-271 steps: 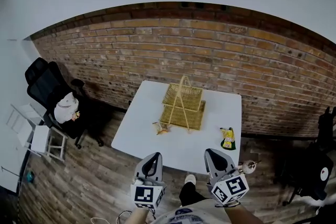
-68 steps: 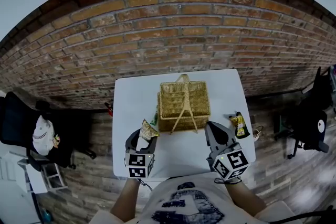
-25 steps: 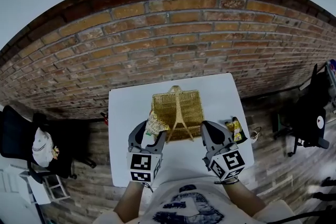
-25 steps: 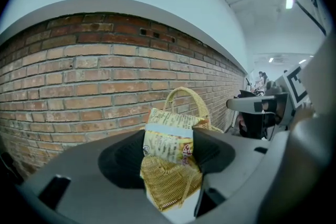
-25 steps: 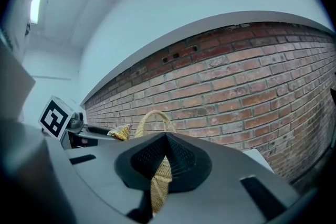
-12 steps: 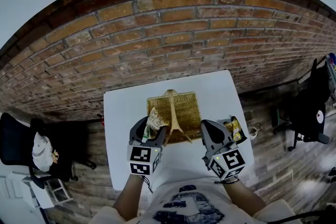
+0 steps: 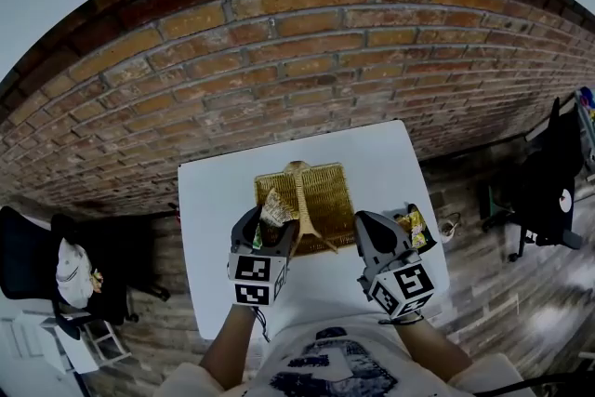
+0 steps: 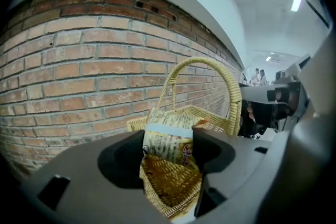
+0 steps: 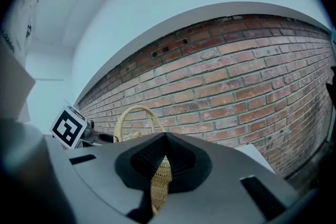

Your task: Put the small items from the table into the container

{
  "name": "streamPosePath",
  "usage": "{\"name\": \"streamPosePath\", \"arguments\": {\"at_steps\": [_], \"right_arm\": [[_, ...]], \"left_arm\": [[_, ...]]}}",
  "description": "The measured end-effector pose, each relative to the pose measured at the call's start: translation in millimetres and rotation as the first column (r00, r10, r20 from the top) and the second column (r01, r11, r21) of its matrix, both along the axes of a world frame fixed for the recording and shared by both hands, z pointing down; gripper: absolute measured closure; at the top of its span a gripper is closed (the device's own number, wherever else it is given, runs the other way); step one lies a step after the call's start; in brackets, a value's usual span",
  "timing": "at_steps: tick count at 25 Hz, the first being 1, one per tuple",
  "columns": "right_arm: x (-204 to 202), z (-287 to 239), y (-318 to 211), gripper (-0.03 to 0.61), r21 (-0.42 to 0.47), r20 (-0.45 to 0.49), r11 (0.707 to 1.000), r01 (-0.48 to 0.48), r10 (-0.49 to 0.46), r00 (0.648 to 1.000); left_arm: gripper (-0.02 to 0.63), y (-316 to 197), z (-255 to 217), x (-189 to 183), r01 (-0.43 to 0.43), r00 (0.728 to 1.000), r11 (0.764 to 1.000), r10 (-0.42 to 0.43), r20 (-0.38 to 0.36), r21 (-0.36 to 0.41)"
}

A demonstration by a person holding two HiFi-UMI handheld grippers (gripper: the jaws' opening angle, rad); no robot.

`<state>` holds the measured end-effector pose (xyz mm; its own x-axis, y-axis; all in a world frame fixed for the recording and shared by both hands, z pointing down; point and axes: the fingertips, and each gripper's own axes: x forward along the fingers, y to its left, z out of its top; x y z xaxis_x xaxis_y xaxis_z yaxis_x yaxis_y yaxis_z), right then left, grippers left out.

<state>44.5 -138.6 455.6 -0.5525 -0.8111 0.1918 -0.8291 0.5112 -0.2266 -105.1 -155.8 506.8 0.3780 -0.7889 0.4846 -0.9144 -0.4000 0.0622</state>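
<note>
we hold the snack packet (image 7: 276, 206) clamped in the left gripper (image 7: 269, 226), above the near-left rim of the basket (image 7: 327, 191); its interior lies just ahead and below. the right gripper (image 7: 376, 237) is closed, apparently empty.

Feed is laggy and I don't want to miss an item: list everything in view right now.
table: 1, white, in front of the brick wall
wicker basket: 1, straw yellow, handled, mid-table
held snack packet: 1, yellow, at the basket's left side
loose snack packet: 1, yellow-green, table's right edge
brick wall: 1, red-brown, behind the table
office chairs: 2, black, far left and far right
left tongs: 1, grey, shut on the held snack packet
right tongs: 1, grey, shut, right of the basket
</note>
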Motion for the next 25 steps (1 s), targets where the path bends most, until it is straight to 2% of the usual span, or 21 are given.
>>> {"name": "streamPosePath", "arguments": {"at_steps": [13, 25], "right_arm": [[1, 2, -1, 0.561, -0.01, -0.001, 1.0, -0.01, 0.01, 1.0], [2, 3, 1, 0.561, -0.009, 0.001, 1.0, -0.009, 0.009, 1.0]], "left_arm": [[0.301, -2, -1, 3, -0.006, 1.0, 1.0, 0.006, -0.011, 0.011], [0.265, 0, -11, -1, 0.019, 0.995, 0.999, -0.016, -0.096, 0.033]]}}
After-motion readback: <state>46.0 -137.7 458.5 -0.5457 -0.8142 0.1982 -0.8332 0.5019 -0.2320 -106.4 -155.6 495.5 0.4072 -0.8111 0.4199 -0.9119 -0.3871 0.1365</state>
